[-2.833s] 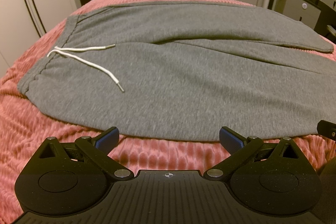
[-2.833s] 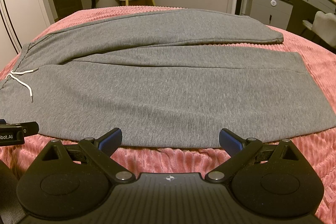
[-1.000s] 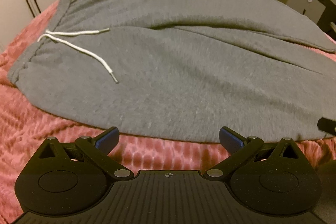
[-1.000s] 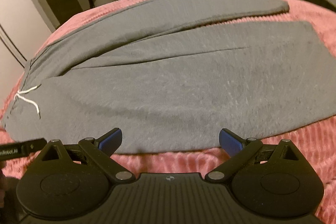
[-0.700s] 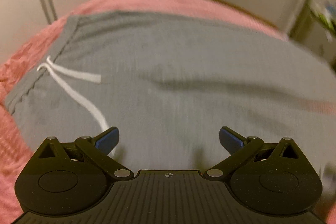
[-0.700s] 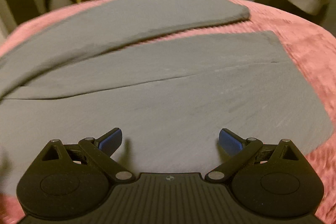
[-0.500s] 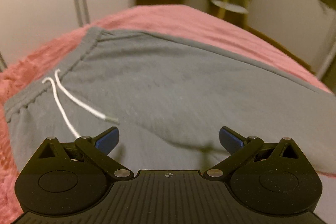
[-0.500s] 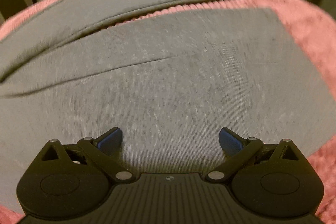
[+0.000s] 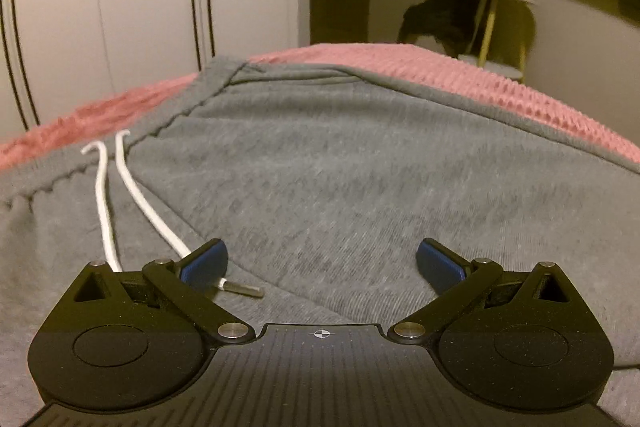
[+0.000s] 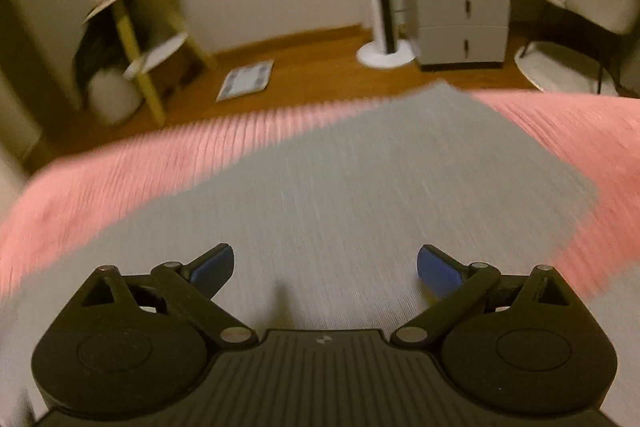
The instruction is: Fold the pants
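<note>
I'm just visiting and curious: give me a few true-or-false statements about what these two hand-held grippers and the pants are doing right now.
1. The pants are grey. True.
2. The left gripper is clamped on the drawstring. False: its jaws stand apart, holding nothing.
3. The pants lie on a pink bedspread. True.
4. The right gripper is shut on the fabric. False: it is open above it.
5. The drawstring is black. False: it is white.
</note>
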Tool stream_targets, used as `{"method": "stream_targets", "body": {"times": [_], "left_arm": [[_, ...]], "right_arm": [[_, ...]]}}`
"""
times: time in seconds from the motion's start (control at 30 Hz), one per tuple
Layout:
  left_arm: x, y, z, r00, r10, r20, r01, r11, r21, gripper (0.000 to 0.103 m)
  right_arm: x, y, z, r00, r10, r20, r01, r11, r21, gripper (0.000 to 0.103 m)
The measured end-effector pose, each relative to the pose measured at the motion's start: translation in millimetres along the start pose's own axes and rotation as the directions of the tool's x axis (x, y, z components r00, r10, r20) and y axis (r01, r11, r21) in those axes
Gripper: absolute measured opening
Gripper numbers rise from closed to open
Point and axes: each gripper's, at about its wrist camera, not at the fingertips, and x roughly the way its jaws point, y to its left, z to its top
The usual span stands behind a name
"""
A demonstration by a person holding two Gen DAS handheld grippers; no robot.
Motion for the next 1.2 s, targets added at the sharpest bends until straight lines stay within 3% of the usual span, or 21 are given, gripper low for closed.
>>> {"method": "stream_targets", "body": {"times": [0.13, 0.23, 0.27, 0.37, 0.43, 0.47, 0.5, 0.53, 0.57, 0.67, 0.77, 0.9, 0.93, 1.0, 1.07, 1.13, 1.2], "left_arm": [[1.5, -0.9, -2.3, 1.0, 0.006, 0.011, -0.006, 1.0, -0.001, 0.103], [5.1, 2.8, -3.0, 1.0, -0.004, 0.001, 0.004, 1.0, -0.026, 0.103], [6.7, 4.4, -3.0, 1.0, -0.011, -0.001, 0.011, 0.999, -0.039, 0.103], [7.9, 5.1, -4.1, 1.0, -0.015, 0.001, 0.015, 0.999, -0.047, 0.103], [8.0, 5.4, -4.7, 1.0, -0.015, 0.004, 0.015, 0.999, -0.049, 0.103], [8.2, 6.2, -4.5, 1.0, -0.017, 0.003, 0.017, 0.999, -0.052, 0.103], [8.0, 6.6, -4.4, 1.0, -0.019, 0.002, 0.019, 0.998, -0.055, 0.103], [7.4, 7.3, -4.2, 1.0, -0.022, 0.002, 0.022, 0.998, -0.058, 0.103], [7.3, 8.3, -3.9, 1.0, -0.025, 0.001, 0.025, 0.998, -0.062, 0.103], [7.1, 9.3, -3.4, 1.0, -0.03, -0.003, 0.029, 0.997, -0.071, 0.103], [7.4, 8.7, -2.9, 1.0, -0.028, -0.007, 0.028, 0.997, -0.072, 0.103], [7.6, 8.2, -1.8, 1.0, -0.026, -0.012, 0.025, 0.997, -0.069, 0.103], [7.7, 8.3, -1.7, 1.0, -0.026, -0.013, 0.025, 0.997, -0.069, 0.103], [8.3, 9.2, -1.2, 0.999, -0.031, -0.016, 0.03, 0.997, -0.073, 0.103], [8.2, 11.3, -0.6, 0.999, -0.041, -0.016, 0.04, 0.996, -0.082, 0.103], [7.8, 14.1, 0.8, 0.998, -0.056, -0.02, 0.054, 0.994, -0.094, 0.103], [3.8, 19.4, 3.9, 0.997, -0.077, -0.021, 0.074, 0.99, -0.116, 0.103]], "right_arm": [[68.5, 25.2, 47.0, 0.989, -0.147, -0.024, 0.149, 0.985, 0.086, 0.09], [99.5, 34.8, 49.7, 0.96, -0.267, -0.08, 0.275, 0.954, 0.12, 0.081], [105.1, 30.2, 50.1, 0.955, -0.279, -0.1, 0.292, 0.944, 0.155, 0.076], [118.9, 19.0, 50.5, 0.946, -0.304, -0.112, 0.322, 0.922, 0.217, 0.074], [121.7, 18.0, 48.6, 0.94, -0.328, -0.09, 0.34, 0.92, 0.194, 0.061], [117.5, 17.7, 43.7, 0.935, -0.348, -0.066, 0.354, 0.916, 0.187, 0.038], [115.5, 10.9, 40.7, 0.936, -0.348, -0.047, 0.35, 0.917, 0.192, 0.023], [113.1, 4.3, 40.0, 0.95, -0.31, -0.033, 0.309, 0.926, 0.217, 0.018], [103.2, -5.8, 36.7, 0.969, -0.245, -0.014, 0.24, 0.933, 0.267, 0.006], [57.3, -32.7, 19.9, 0.987, -0.107, 0.117, 0.054, 0.921, 0.385, 0.004], [-22.4, -67.6, -34.5, 0.95, 0.001, 0.312, -0.152, 0.874, 0.462, 0.004], [-101.7, -106.1, -143.2, 0.894, 0.002, 0.448, -0.234, 0.854, 0.464, 0.004], [-106.6, -116.3, -165.7, 0.893, -0.008, 0.449, -0.231, 0.85, 0.474, 0.004], [-101.3, -139.3, -203.1, 0.922, -0.018, 0.387, -0.203, 0.83, 0.52, 0.006], [-84.2, -164.1, -222.8, 0.962, -0.016, 0.272, -0.164, 0.761, 0.627, 0.009], [-79.6, -179.6, -231.9, 0.951, 0.048, 0.305, -0.254, 0.68, 0.687, 0.009], [-81.4, -185.5, -228.0, 0.935, 0.093, 0.343, -0.319, 0.646, 0.693, 0.025]]}}
